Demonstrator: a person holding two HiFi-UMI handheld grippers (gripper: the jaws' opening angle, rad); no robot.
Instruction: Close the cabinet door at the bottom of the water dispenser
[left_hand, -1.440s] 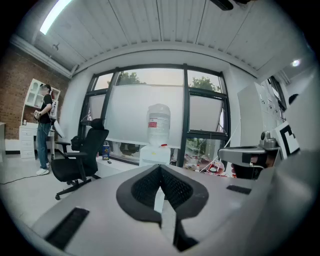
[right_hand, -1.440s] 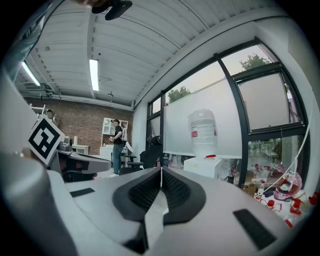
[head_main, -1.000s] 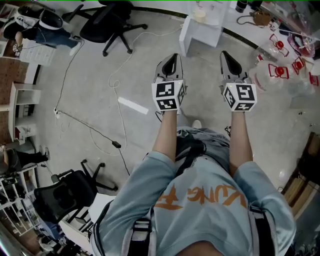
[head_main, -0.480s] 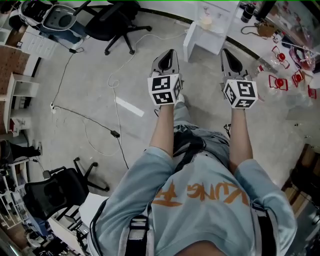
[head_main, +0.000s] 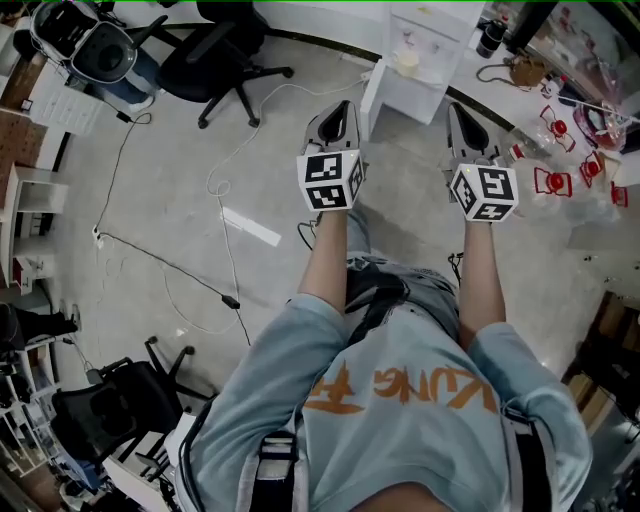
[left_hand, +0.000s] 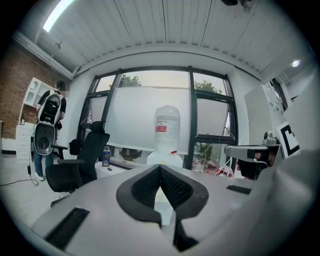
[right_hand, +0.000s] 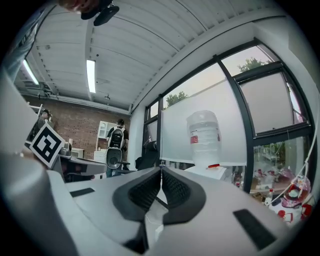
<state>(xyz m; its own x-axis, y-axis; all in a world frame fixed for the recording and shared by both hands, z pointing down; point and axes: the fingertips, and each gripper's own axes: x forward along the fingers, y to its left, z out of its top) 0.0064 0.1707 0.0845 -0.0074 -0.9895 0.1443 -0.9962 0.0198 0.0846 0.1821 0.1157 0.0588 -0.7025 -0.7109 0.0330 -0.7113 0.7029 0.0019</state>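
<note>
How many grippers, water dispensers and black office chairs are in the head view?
Grippers: 2 (left gripper, right gripper)
Water dispenser: 1
Black office chairs: 2 (one at the top, one at the lower left)
Total: 5

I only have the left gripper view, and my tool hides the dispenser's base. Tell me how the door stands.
Observer: In the head view, a white panel on the dispenser's left edge looks like the door, swung out toward the left tool.
Operator: Report the right tool.
Observer: The right tool is shut, with nothing between its jaws.
Operator: Check the floor.
Observer: A black cable lies well left of the left tool.
</note>
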